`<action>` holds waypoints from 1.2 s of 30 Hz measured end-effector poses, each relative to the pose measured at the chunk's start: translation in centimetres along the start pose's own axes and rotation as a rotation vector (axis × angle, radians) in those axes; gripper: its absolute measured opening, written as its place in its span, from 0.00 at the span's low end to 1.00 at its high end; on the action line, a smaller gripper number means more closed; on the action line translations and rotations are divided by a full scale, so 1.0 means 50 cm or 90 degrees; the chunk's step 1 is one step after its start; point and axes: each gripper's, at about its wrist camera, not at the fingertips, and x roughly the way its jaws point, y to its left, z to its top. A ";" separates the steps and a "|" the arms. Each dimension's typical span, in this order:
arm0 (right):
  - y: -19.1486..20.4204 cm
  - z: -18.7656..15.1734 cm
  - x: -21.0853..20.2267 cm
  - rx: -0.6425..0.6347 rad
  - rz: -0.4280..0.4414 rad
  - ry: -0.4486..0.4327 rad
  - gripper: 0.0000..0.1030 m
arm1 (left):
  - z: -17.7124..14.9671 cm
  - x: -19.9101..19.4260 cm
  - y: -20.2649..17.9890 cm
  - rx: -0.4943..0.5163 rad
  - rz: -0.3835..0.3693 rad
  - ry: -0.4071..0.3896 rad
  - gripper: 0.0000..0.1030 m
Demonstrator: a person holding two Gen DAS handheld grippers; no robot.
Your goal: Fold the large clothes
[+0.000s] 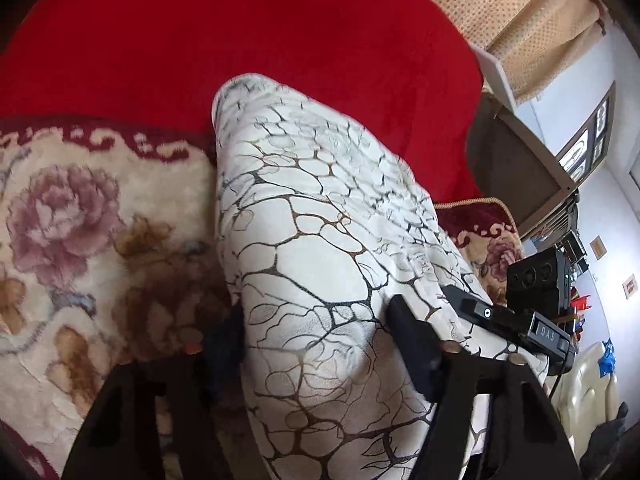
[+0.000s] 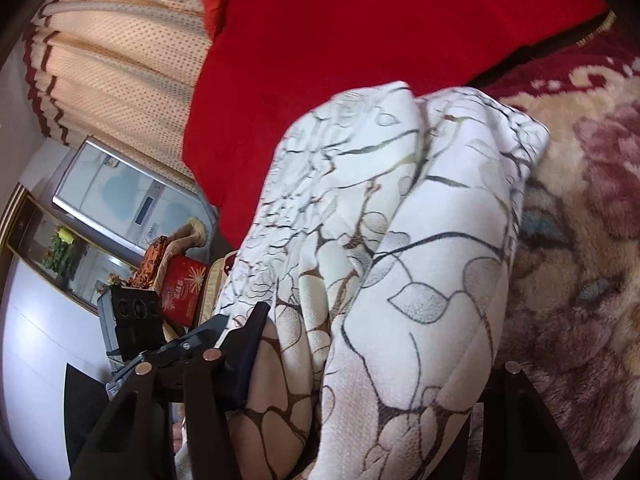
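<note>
A white garment with a dark vein and leaf print (image 1: pixel 320 208) is bunched into a thick folded bundle over a floral blanket. In the left wrist view the bundle fills the gap of my left gripper (image 1: pixel 316 320), and both black fingers press its sides. In the right wrist view the same garment (image 2: pixel 420 240) fills my right gripper (image 2: pixel 380 340). One finger (image 2: pixel 248 344) bears on the cloth's left side, and the other is mostly hidden behind the fabric. The two grippers sit close side by side, with the right gripper's finger (image 1: pixel 480 312) lying on the bundle's right edge.
A red blanket (image 1: pixel 240 40) lies beyond the garment, and a cream floral blanket with a maroon border (image 1: pixel 80 240) lies under it. A dotted beige curtain (image 2: pixel 120 60), a white appliance (image 2: pixel 120 196) and a red box (image 2: pixel 180 296) stand beside the bed.
</note>
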 end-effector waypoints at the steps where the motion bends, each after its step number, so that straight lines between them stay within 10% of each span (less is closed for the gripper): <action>1: 0.013 -0.001 -0.002 -0.009 0.001 -0.005 0.59 | 0.005 -0.016 0.000 0.008 -0.004 -0.013 0.58; 20: 0.171 -0.024 0.056 -0.107 0.084 -0.050 0.58 | 0.017 -0.178 0.029 0.054 0.059 -0.131 0.56; 28: 0.123 -0.065 0.139 -0.061 0.016 0.027 0.57 | -0.010 -0.064 0.108 0.017 0.225 0.026 0.63; 36: 0.108 -0.077 0.135 -0.065 -0.012 0.034 0.57 | -0.018 -0.069 0.095 0.049 0.241 0.008 0.66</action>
